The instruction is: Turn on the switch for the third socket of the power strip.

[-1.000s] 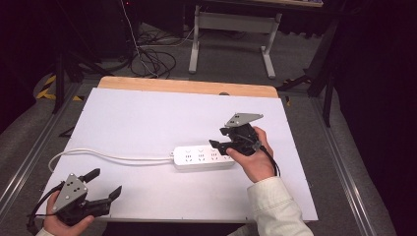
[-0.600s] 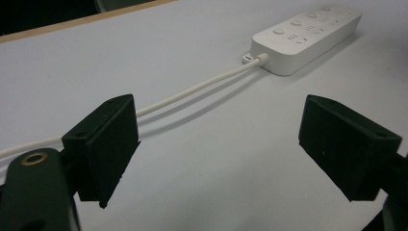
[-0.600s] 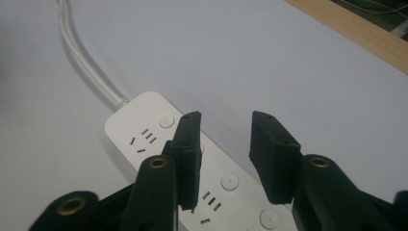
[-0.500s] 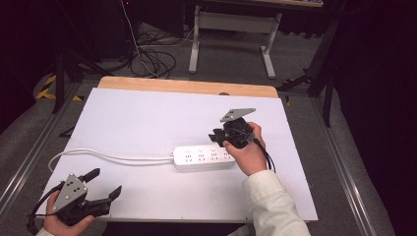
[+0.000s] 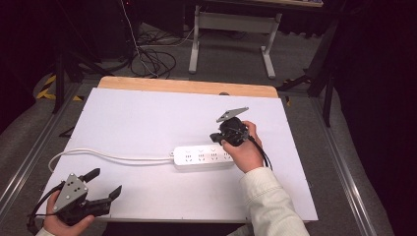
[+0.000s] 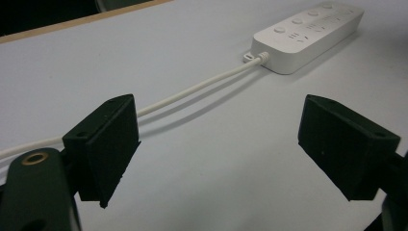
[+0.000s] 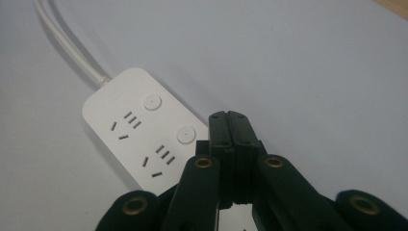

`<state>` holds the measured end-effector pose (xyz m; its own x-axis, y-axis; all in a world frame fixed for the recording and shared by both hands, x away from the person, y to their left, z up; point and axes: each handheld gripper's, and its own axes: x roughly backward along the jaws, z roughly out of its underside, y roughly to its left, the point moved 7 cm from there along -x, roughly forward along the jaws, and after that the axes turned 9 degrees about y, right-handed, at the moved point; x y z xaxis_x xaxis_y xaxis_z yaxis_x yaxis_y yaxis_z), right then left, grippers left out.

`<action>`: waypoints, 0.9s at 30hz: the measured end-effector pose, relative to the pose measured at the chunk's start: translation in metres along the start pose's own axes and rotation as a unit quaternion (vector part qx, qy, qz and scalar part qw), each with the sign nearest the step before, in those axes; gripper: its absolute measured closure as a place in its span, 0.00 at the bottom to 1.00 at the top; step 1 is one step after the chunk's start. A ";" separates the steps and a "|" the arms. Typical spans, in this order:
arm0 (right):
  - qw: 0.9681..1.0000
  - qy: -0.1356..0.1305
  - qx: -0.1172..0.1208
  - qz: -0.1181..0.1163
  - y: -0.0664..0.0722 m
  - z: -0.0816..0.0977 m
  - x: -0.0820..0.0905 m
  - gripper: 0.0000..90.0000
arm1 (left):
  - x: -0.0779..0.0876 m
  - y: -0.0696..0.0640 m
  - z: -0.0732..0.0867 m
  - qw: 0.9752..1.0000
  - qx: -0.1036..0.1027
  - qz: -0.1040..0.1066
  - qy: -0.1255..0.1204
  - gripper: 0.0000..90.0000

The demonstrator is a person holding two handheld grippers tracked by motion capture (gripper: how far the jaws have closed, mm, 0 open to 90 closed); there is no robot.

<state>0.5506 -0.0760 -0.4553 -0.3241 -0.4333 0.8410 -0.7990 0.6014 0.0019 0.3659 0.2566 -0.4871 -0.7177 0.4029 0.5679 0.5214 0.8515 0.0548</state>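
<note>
At the near left corner of the white surface (image 5: pixel 147 118), the left tool (image 5: pixel 101 184) rests in the person's left hand (image 5: pixel 61 221) with its two black jaws spread wide and nothing between them; in the left gripper view they frame bare white top, with the cord running past the left jaw. That white cord (image 5: pixel 113 156) loops from the left edge and runs rightward into the end of a white power strip (image 5: pixel 202 157), which lies flat near the middle of the surface, sockets and round buttons facing up. At the strip's right end the right hand (image 5: pixel 246 150) holds the right tool (image 5: pixel 216 136), tipped down over the strip. In the right gripper view its jaws are pressed together with nothing pinched, their tips above the strip beside a round button (image 7: pixel 185 134).
</note>
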 end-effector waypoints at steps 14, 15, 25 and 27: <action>0.999 0.048 -0.011 -0.005 -0.003 0.004 -0.018 1.00 | -0.001 0.000 0.000 1.000 0.000 0.000 0.001 0.17; 0.999 0.051 -0.011 -0.005 -0.003 0.005 -0.020 1.00 | 0.000 0.000 0.000 1.000 0.000 0.000 0.001 0.17; 0.997 0.082 -0.007 -0.003 -0.003 0.009 -0.031 1.00 | 0.000 0.000 0.000 1.000 -0.004 -0.002 0.001 0.17; 0.996 0.085 -0.006 -0.002 -0.003 0.009 -0.032 1.00 | 0.000 0.000 0.000 1.000 -0.003 -0.003 0.001 0.17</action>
<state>0.5583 -0.0700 -0.4869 -0.2303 -0.3161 0.9204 -0.7932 0.6089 0.0106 0.3661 0.2570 -0.4872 -0.7194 0.3976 0.5696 0.5207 0.8514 0.0633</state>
